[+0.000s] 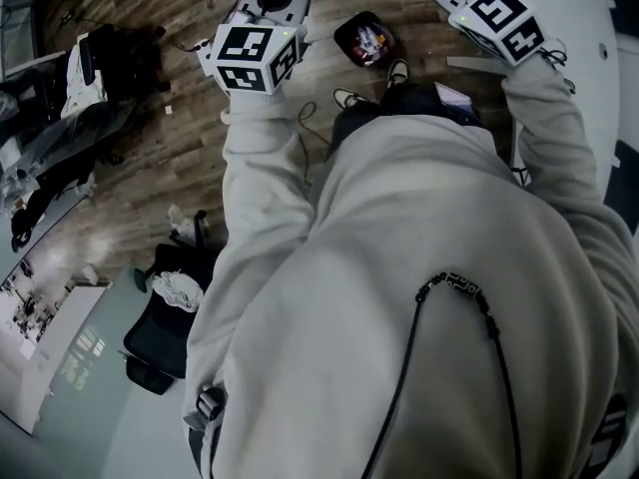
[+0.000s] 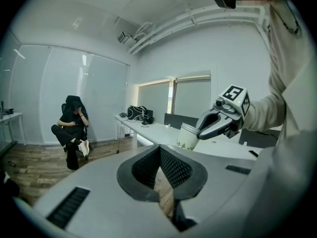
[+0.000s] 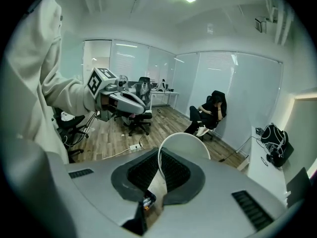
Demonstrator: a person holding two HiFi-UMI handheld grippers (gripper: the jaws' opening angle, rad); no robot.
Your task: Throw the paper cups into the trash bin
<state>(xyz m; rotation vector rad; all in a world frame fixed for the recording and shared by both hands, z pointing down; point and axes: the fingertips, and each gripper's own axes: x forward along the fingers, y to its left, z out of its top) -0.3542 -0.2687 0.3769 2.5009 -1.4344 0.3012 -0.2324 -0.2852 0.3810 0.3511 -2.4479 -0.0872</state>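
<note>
**One cup in the right tongs, bin waiting on the floor**

We begin with the wooden floor (image 1: pixel 200 138). The trash bin (image 1: pixel 367 40) stands on it just beyond the wearer's shoes, dark and with some bright litter already inside. Both arms reach out above the bin, one on each side of it.

The right tongs (image 3: pixel 156 180) are off the bin's right side and are clamped on the paper cup (image 3: pixel 190 144). One pad sits inside the mouth and the other outside, pinching the wall just under the rim. The left tongs (image 2: pixel 163 187), off the bin's left side, are drawn together to a slit. Only floor shows through it, so they carry nothing.

We judge the cup to be very light, thin and easily crushed. The rolled rim is its stiffest part, so the present hold there is a sensible one, and a harder squeeze lower down would buckle the wall. Being so light, it could glance off the bin's edge, so it should be let go low and squarely over the opening.

The head view alone places the bin between the hands, but it cuts the cup off at its top edge. The left gripper view alone shows the cup's printed side, tilted in the right tongs. The right gripper view shows only the mouth, which seems empty, though the wide lens leaves us unsure.
</note>
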